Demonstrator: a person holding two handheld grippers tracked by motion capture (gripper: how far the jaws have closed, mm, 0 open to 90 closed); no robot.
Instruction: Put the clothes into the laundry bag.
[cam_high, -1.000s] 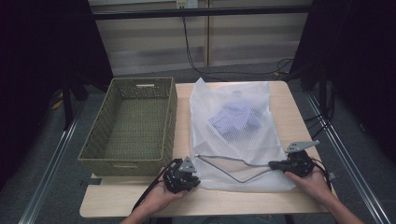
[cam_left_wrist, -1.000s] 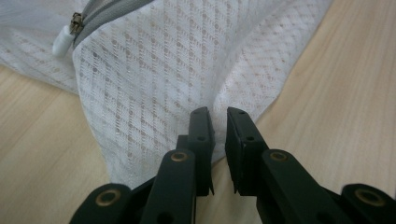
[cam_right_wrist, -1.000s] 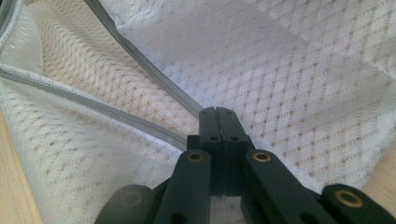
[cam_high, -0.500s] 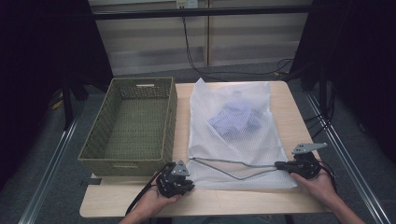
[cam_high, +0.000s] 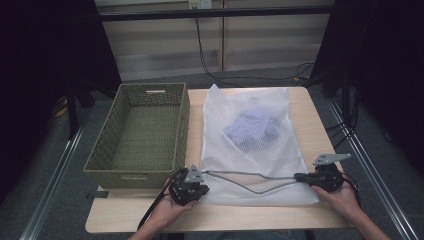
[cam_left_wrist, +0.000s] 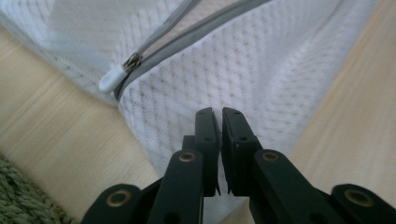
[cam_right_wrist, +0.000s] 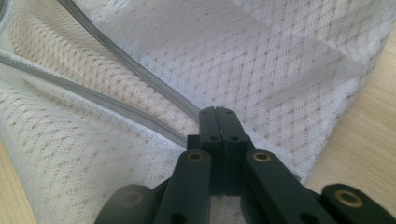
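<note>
The left gripper (cam_high: 192, 186) has just been closing; its jaws now stand almost together on the near left corner of the white mesh laundry bag (cam_high: 252, 150), and in the left gripper view (cam_left_wrist: 219, 135) a thin fold of mesh seems pinched between them. The white zipper pull (cam_left_wrist: 112, 81) lies at about 10 o'clock from these jaws. The right gripper (cam_high: 305, 177) is pressed together on the grey zipper edge (cam_right_wrist: 154, 119) at the bag's near right side. The bag lies flat on the light wooden table (cam_high: 310, 110), with a pale blue folded cloth (cam_high: 252, 129) inside. A green woven rectangular basket (cam_high: 142, 132) stands at 9 o'clock from the bag.
</note>
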